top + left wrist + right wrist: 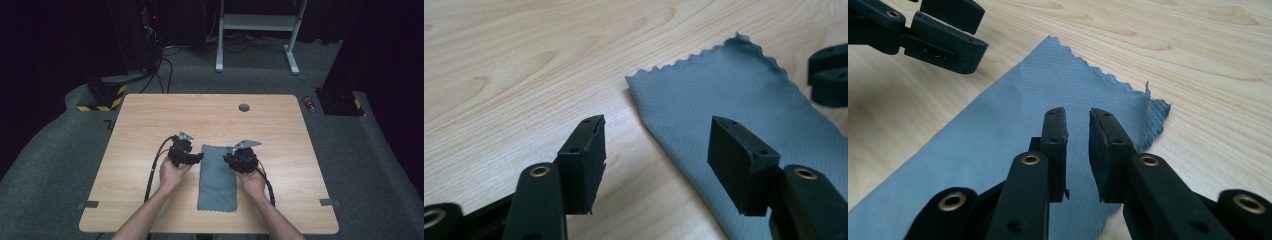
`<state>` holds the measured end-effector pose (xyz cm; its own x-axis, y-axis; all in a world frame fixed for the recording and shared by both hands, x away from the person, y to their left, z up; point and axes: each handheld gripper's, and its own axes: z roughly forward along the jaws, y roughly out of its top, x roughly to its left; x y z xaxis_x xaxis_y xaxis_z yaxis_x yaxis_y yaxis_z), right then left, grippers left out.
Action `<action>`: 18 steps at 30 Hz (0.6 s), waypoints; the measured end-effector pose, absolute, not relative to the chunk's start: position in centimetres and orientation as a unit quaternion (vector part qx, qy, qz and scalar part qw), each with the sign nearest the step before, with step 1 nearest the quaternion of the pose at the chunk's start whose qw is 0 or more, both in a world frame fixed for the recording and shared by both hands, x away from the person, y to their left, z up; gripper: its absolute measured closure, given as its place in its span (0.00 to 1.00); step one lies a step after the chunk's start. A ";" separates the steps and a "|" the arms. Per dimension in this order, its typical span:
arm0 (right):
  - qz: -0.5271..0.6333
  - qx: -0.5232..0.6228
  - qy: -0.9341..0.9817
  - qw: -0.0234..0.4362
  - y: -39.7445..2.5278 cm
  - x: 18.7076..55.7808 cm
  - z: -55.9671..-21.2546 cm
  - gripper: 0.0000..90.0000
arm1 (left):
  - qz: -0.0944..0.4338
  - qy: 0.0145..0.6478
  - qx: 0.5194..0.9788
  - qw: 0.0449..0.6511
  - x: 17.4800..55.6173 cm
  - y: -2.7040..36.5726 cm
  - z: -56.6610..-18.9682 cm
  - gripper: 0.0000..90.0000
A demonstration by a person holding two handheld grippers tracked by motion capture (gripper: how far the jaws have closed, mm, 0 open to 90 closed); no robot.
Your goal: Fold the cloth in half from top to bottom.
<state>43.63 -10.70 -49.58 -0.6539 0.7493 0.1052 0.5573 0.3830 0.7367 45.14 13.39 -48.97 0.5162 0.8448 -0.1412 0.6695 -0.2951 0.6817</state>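
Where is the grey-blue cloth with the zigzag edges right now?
In the high view the grey-blue zigzag-edged cloth lies flat on the wooden table, near its front middle, between the left gripper and the right gripper, which hover at its far corners.

Both forearms are stretched forward from the near side. The left gripper is held with its jaws wide apart, pointing right. The right gripper is pointed left, its jaws almost closed, a small gap left between them.
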 end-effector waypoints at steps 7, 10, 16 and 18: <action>0.377 0.428 0.811 0.133 -10.4 45.4 -50.4 0.85 | 0.119 0.500 0.783 0.350 46.6 12.7 -50.1 0.46; 0.356 0.447 0.808 0.142 -10.8 46.1 -50.9 0.85 | 0.122 0.515 0.776 0.343 47.3 12.9 -50.6 0.47; 0.337 0.466 0.802 0.161 -11.4 46.9 -51.1 0.84 | 0.133 0.507 0.787 0.326 48.2 12.5 -50.7 0.47; 0.334 0.470 0.801 0.163 -11.4 47.1 -51.2 0.82 | 0.132 0.510 0.786 0.323 48.4 12.4 -50.8 0.47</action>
